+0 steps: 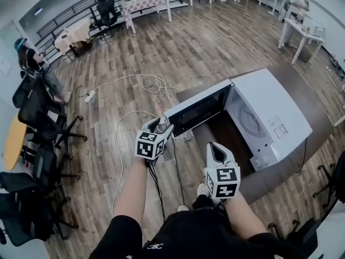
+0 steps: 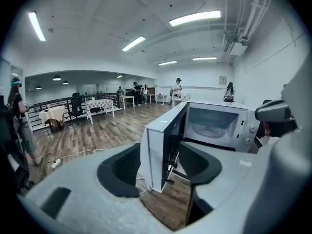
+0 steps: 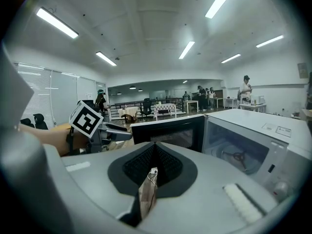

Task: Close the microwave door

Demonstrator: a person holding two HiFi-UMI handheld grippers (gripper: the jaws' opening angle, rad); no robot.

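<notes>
left hand-held gripper (image 1: 160, 126): I hold it open at door (image 1: 198, 108) edge, to push | right hand-held gripper (image 1: 216, 148): closed, empty, parked clear

Too small to read: label (image 1: 277, 127) atop the microwave (image 1: 269, 104), right of the right gripper (image 1: 216, 148). Mostly hidden in the head view behind its own marker cube (image 1: 150, 144): jaws of the left gripper (image 1: 159, 125). Blurred at the right gripper view's rim: control panel (image 3: 273, 174). Far beyond the door (image 2: 163, 140), people (image 2: 178, 87) too small to make out.
</notes>
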